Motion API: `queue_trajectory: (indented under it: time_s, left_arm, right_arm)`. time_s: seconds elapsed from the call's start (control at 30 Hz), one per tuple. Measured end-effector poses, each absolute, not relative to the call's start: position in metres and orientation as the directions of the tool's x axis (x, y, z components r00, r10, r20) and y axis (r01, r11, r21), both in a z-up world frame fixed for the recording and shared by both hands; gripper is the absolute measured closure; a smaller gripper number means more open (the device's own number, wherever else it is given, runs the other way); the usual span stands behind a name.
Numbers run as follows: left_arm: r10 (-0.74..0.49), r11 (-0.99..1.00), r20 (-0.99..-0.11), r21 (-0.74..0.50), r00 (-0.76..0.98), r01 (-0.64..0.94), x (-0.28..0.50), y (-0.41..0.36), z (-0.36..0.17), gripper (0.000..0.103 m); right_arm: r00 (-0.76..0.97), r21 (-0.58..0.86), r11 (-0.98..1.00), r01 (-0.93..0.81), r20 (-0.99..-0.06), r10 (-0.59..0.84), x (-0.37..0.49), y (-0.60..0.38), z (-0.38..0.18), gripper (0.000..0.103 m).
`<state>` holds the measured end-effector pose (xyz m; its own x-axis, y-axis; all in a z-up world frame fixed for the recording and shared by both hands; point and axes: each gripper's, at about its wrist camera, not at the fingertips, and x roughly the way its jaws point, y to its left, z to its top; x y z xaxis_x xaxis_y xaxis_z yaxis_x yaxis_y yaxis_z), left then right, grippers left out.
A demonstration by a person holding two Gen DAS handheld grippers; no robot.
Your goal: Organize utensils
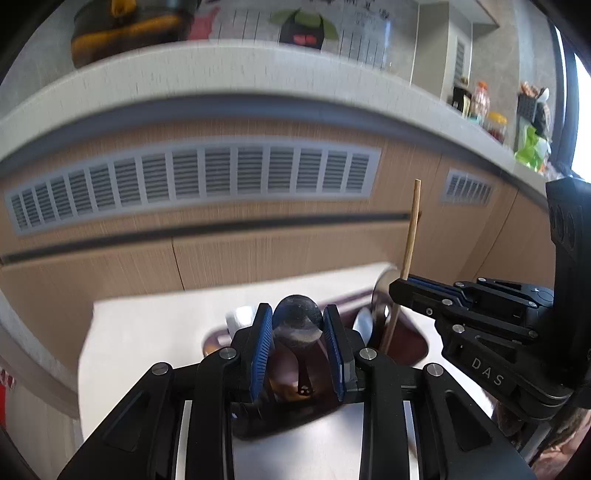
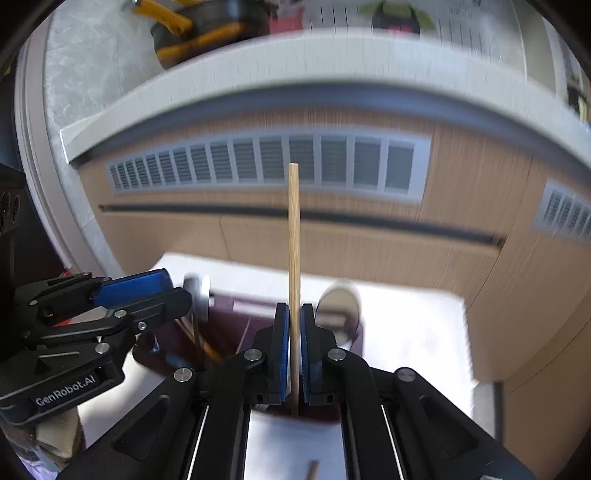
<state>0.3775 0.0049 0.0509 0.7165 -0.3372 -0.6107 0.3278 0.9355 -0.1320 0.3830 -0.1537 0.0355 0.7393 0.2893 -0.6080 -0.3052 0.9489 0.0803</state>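
My left gripper point(image 1: 297, 320) is shut on a dark translucent spoon point(image 1: 297, 319), its round bowl up between the blue pads, above a dark maroon utensil tray point(image 1: 413, 341). My right gripper point(image 2: 294, 314) is shut on a wooden chopstick point(image 2: 294, 236) that stands upright over the same tray point(image 2: 236, 325). In the left wrist view the right gripper point(image 1: 400, 282) comes in from the right with the chopstick point(image 1: 412, 229). In the right wrist view the left gripper point(image 2: 168, 286) is at the left. Metal spoons point(image 1: 364, 323) stand in the tray; one also shows in the right wrist view point(image 2: 339, 301).
The tray sits on a white table point(image 1: 147, 332) whose far edge faces a wooden cabinet front with vent grilles point(image 1: 192, 184). A grey countertop point(image 1: 221, 77) above holds a dark pot with orange handles point(image 1: 122, 33) and jars and bottles point(image 1: 484, 99) at the right.
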Motion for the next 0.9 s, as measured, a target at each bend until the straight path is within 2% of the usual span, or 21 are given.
queue_trajectory:
  time_s: [0.1, 0.13, 0.17, 0.2, 0.23, 0.27, 0.37, 0.43, 0.5, 0.53, 0.6, 0.7, 0.77, 0.9]
  left_arm:
    - [-0.338, 0.936, -0.643, -0.15, 0.687, 0.319, 0.377, 0.002, 0.032, 0.073]
    - [-0.335, 0.937, -0.653, -0.153, 0.679, 0.314, 0.378, 0.002, 0.029, 0.073]
    - [-0.332, 0.938, -0.657, -0.153, 0.677, 0.311, 0.376, 0.001, 0.025, 0.073]
    - [-0.329, 0.938, -0.657, -0.148, 0.678, 0.312, 0.375, 0.0, 0.025, 0.072]
    - [-0.328, 0.938, -0.657, -0.146, 0.678, 0.313, 0.372, -0.001, 0.025, 0.071]
    - [-0.327, 0.939, -0.655, -0.146, 0.681, 0.31, 0.368, -0.002, 0.026, 0.069]
    - [-0.311, 0.947, -0.628, -0.142, 0.713, 0.288, 0.354, 0.001, 0.036, 0.056]
    - [-0.293, 0.954, -0.598, -0.134, 0.746, 0.268, 0.335, 0.006, 0.048, 0.047]
    - [-0.276, 0.96, -0.566, -0.126, 0.777, 0.249, 0.312, 0.01, 0.058, 0.035]
    - [-0.263, 0.964, -0.551, -0.119, 0.792, 0.238, 0.301, 0.012, 0.063, 0.032]
    - [-0.218, 0.975, -0.518, -0.09, 0.827, 0.201, 0.271, 0.016, 0.069, 0.016]
    - [-0.145, 0.989, -0.476, -0.054, 0.867, 0.136, 0.235, 0.021, 0.071, 0.005]
    - [-0.097, 0.995, -0.454, -0.047, 0.886, 0.085, 0.211, 0.025, 0.067, 0.0]
    - [-0.054, 0.998, -0.436, -0.061, 0.898, 0.03, 0.168, 0.029, 0.052, 0.0]
  right_arm:
    - [0.705, 0.109, 0.947, -0.302, -0.643, 0.299, 0.385, -0.155, 0.018, 0.096]
    - [0.697, 0.114, 0.945, -0.307, -0.649, 0.305, 0.385, -0.156, 0.014, 0.091]
    - [0.686, 0.125, 0.942, -0.31, -0.657, 0.313, 0.384, -0.157, 0.01, 0.085]
    - [0.678, 0.132, 0.941, -0.313, -0.663, 0.318, 0.383, -0.158, 0.009, 0.067]
    - [0.676, 0.135, 0.941, -0.31, -0.665, 0.317, 0.381, -0.16, 0.007, 0.056]
    - [0.688, 0.129, 0.946, -0.296, -0.659, 0.305, 0.377, -0.162, 0.007, 0.054]
    - [0.721, 0.101, 0.954, -0.282, -0.633, 0.28, 0.356, -0.167, 0.016, 0.052]
    - [0.75, 0.085, 0.96, -0.268, -0.607, 0.263, 0.337, -0.171, 0.025, 0.034]
    - [0.792, 0.049, 0.97, -0.239, -0.568, 0.224, 0.313, -0.173, 0.037, 0.02]
    - [0.813, 0.033, 0.974, -0.225, -0.544, 0.206, 0.298, -0.175, 0.042, 0.015]
    - [0.839, 0.023, 0.978, -0.209, -0.51, 0.192, 0.273, -0.178, 0.05, 0.011]
    - [0.856, 0.028, 0.98, -0.198, -0.482, 0.187, 0.237, -0.186, 0.056, 0.008]
    - [0.867, 0.024, 0.984, -0.176, -0.47, 0.167, 0.215, -0.189, 0.055, 0.005]
    - [0.867, 0.024, 0.993, -0.113, -0.486, 0.11, 0.183, -0.193, 0.047, 0.005]
